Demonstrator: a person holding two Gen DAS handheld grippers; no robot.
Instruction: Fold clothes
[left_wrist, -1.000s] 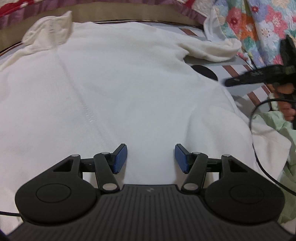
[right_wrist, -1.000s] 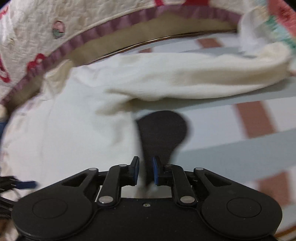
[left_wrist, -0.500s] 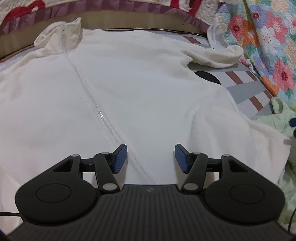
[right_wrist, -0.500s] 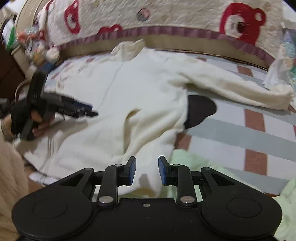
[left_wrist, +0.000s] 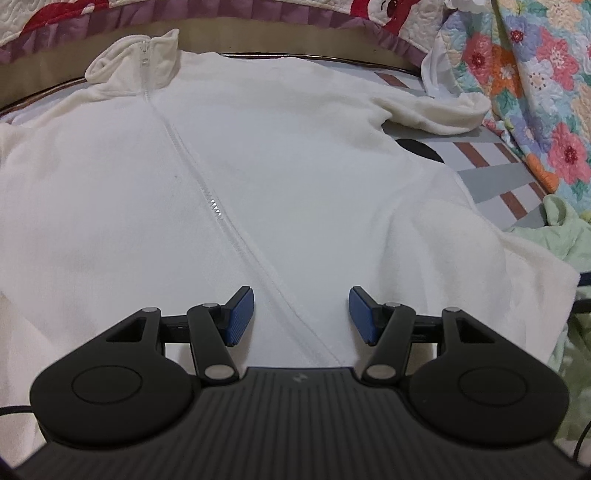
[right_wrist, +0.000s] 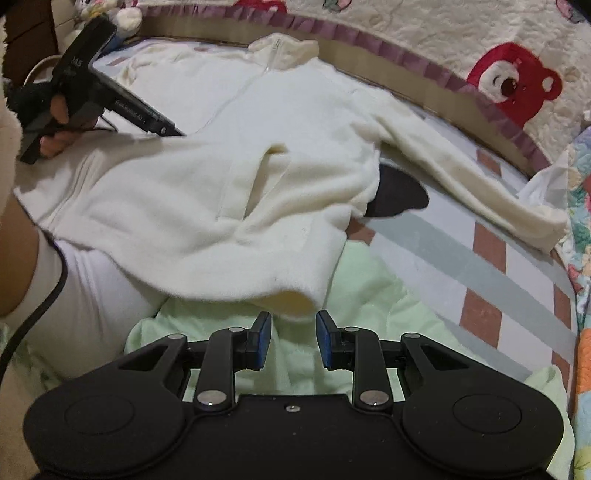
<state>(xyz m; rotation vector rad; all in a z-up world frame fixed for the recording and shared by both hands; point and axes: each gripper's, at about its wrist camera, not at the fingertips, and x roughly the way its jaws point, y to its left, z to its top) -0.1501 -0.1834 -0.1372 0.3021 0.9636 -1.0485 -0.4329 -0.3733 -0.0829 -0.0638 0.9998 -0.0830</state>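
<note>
Across the centre of both frames, the cream zip-up fleece jacket (left_wrist: 258, 166) lies spread flat, zipped, sleeve (right_wrist: 461, 177) outstretched; no fold shows yet. Left gripper (left_wrist: 301, 314) hovers released above its hem; right gripper (right_wrist: 291, 341), also released, sits near the hem corner over the pale green cloth (right_wrist: 369, 295).

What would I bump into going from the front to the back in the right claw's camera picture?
Right claw → light green cloth → hem of the cream zip-up jacket → its body → its collar → purple-trimmed quilt with the red bear.
</note>
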